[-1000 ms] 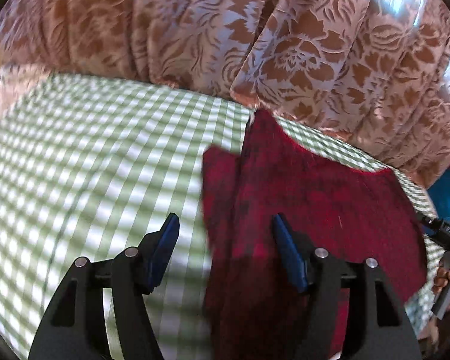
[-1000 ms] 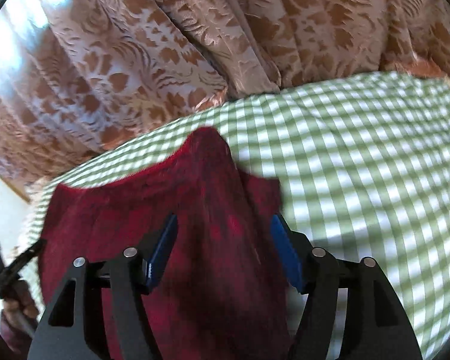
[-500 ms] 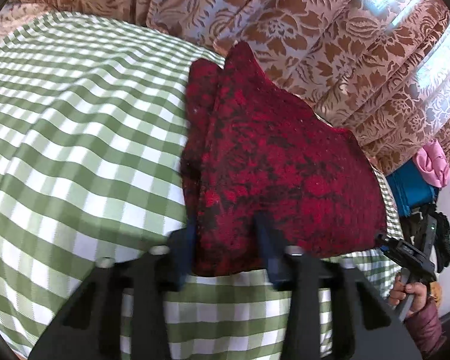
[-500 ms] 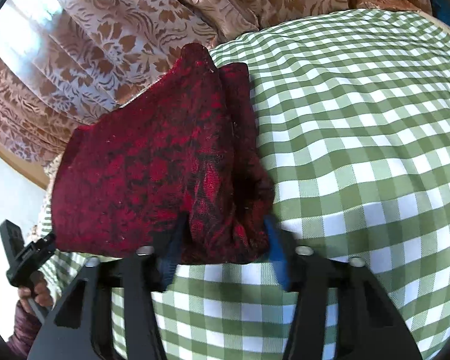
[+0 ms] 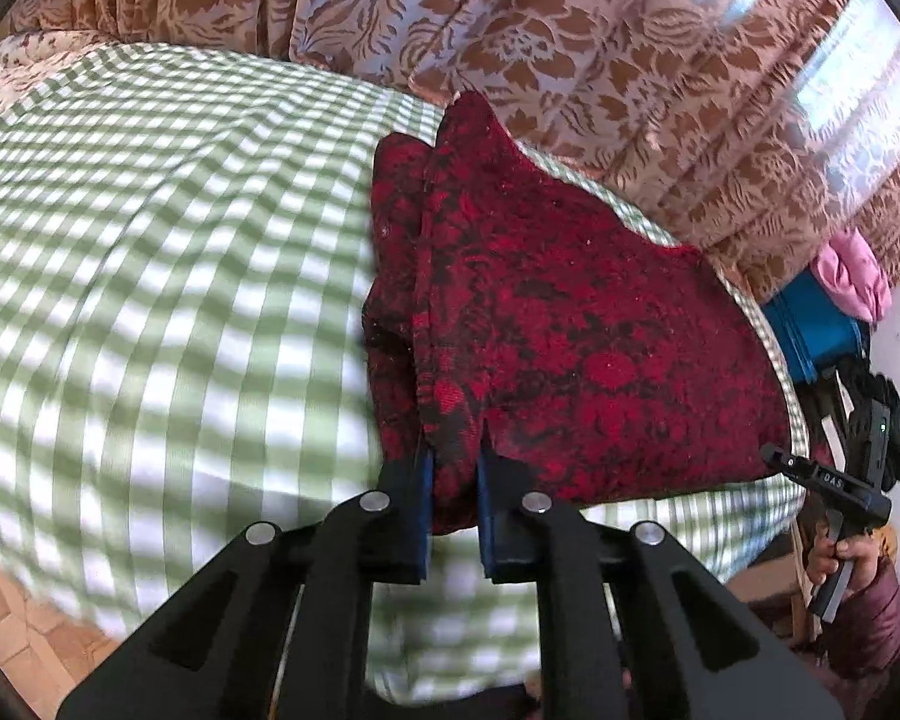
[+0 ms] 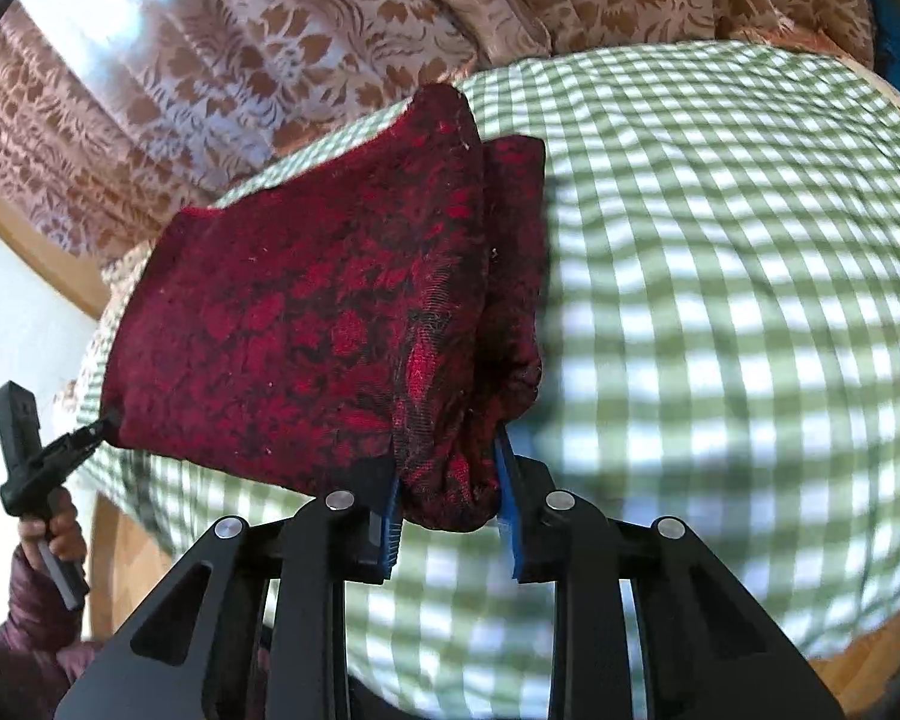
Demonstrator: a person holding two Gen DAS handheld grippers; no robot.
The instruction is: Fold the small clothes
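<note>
A dark red patterned garment [image 5: 570,330] lies folded on the green-and-white checked tablecloth [image 5: 150,270], its near edge lifted. My left gripper [image 5: 453,471] is shut on that edge at the garment's left corner. In the right wrist view the same garment [image 6: 306,324] hangs from my right gripper [image 6: 447,471]. Its jaws are closing, and the blue pads [image 6: 393,498] press on a bunched fold at the right corner. A narrower layer of cloth shows beside the top layer in both views.
A brown floral curtain [image 5: 570,30] hangs close behind the table. A blue bin [image 5: 816,324] with pink cloth [image 5: 852,276] stands at the far right. The person's hand [image 5: 840,552] grips the other handle. The checked cloth [image 6: 720,300] stretches to the right, and wooden floor [image 5: 24,618] shows below.
Both grippers went from wide open over the garment to closed on its near edge. They drew back toward the table's near side, and the gripped edge came up off the cloth.
</note>
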